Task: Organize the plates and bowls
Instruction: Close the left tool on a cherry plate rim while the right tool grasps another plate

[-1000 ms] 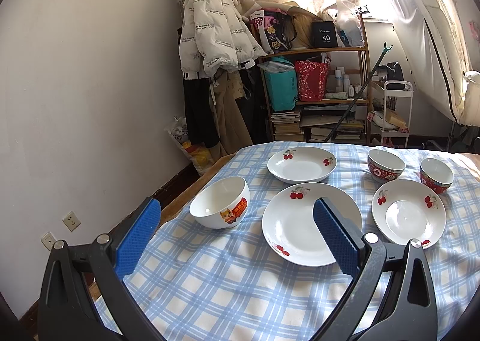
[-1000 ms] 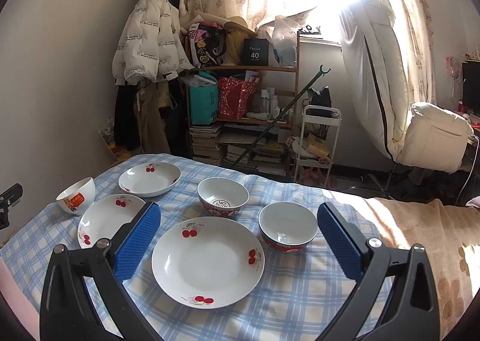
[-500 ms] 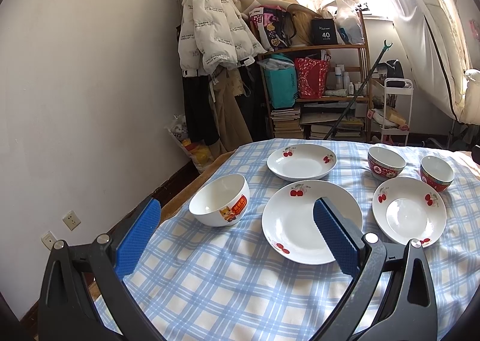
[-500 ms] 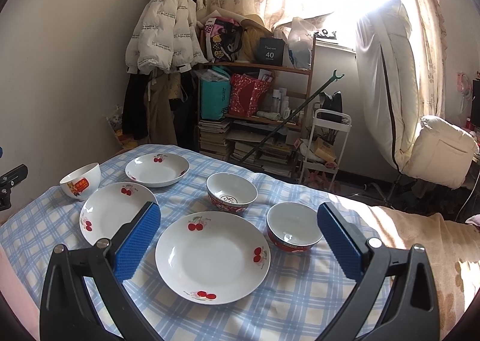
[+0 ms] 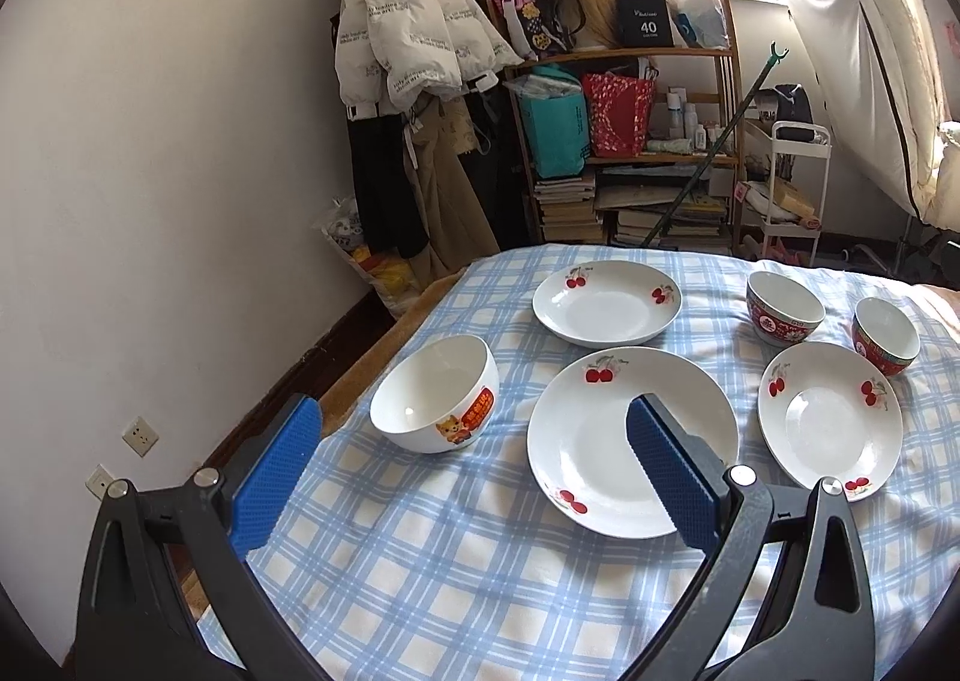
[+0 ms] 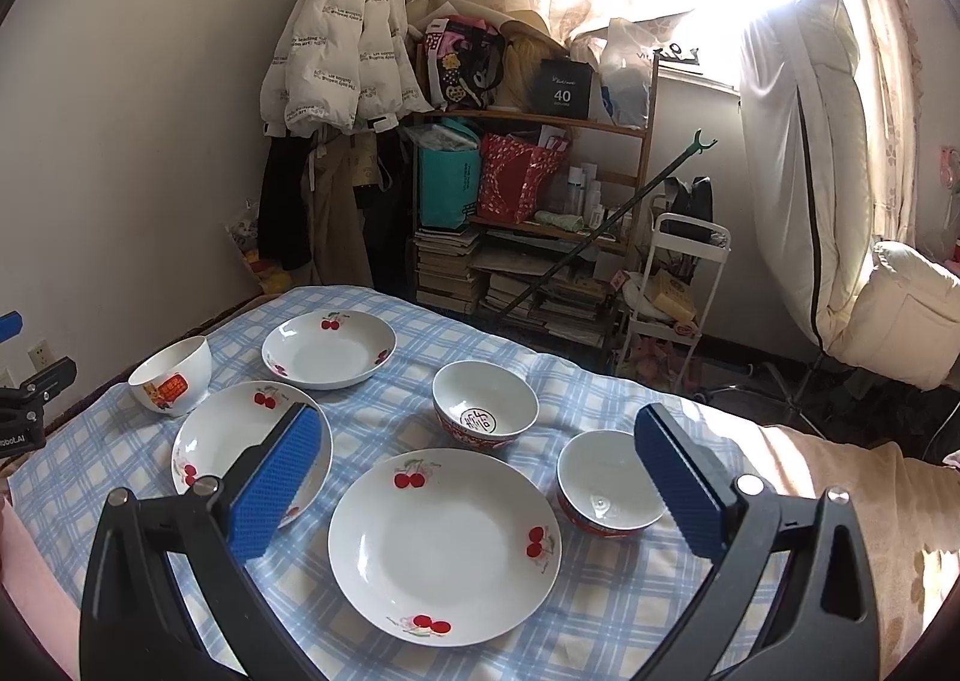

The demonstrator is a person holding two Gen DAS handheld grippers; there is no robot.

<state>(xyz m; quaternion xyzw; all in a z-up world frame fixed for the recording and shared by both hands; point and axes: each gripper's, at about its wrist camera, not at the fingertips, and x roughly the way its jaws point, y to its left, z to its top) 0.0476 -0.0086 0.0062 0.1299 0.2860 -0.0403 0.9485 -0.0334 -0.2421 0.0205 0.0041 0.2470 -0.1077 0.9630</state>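
Near the bed's left edge, the white bowl (image 5: pixel 433 394) sits just ahead of the left gripper (image 5: pixel 474 462), whose fingers are spread and hold nothing. Rightward, the front cherry plate (image 6: pixel 444 544) lies between the right gripper's (image 6: pixel 477 486) spread fingers, which hover level, empty.

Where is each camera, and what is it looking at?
Left wrist: sits on the left hand-held gripper, facing the white bowl and middle plate; its blue fingers show.
Right wrist: sits on the right hand-held gripper, over the nearest plate; its blue fingers show.
Both share the dishes, checked cloth and shelf.
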